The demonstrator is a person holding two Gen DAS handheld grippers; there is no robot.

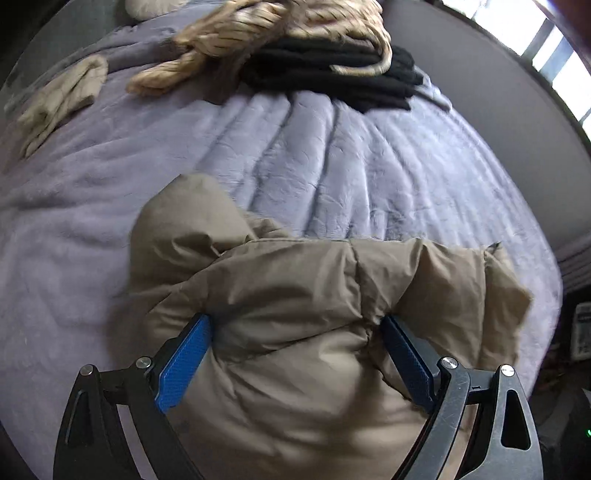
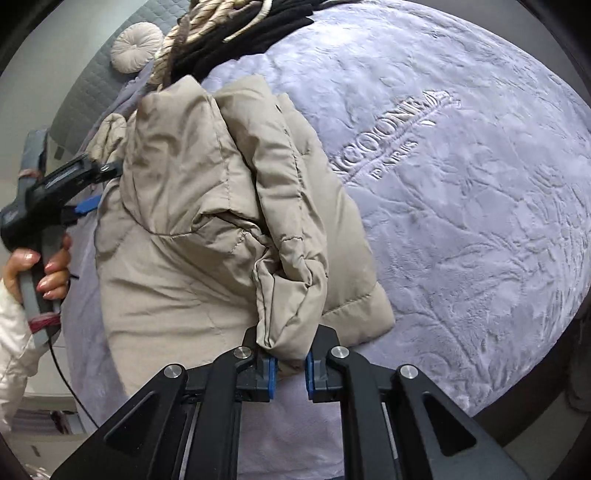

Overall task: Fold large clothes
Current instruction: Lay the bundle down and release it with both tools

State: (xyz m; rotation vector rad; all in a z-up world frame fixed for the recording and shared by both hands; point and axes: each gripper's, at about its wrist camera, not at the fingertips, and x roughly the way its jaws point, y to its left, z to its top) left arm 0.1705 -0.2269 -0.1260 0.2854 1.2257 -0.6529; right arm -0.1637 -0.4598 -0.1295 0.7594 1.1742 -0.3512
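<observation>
A bed covered by a plush lavender blanket point(image 2: 461, 221) with raised leaf patterns and embossed lettering filled most of both views, stretching ahead of and to either side of both pairs of fingers. On it lay the beige padded puffer jacket point(image 2: 192, 206), bunched and partly folded over itself, lying directly ahead of the right gripper point(image 2: 290, 373) and reaching away toward the far end of the bed. In the left wrist view the same jacket point(image 1: 295, 314) swelled up between the fingers of the left gripper point(image 1: 295, 354), its hood-like end pushed out beyond the fingertips. The left gripper's blue-padded fingers point(image 1: 184, 362) stood wide apart, one on each side of a thick bulge of the jacket; whether they truly pinched it I could not tell, though the fabric pressed against both pads. The right gripper's fingers were drawn narrow and clamped on a hanging fold of the jacket's edge, right at the tips. Far beyond the left fingers, at the top of the bed, sat a pile of folded black clothing point(image 1: 332, 74) with a cream cable-knit garment point(image 1: 258, 33) draped over it, and off to the left of them a small beige cloth point(image 1: 59, 99). Smaller still, a round cream cushion point(image 2: 136, 46) rested at the far left beyond the right fingers.
</observation>
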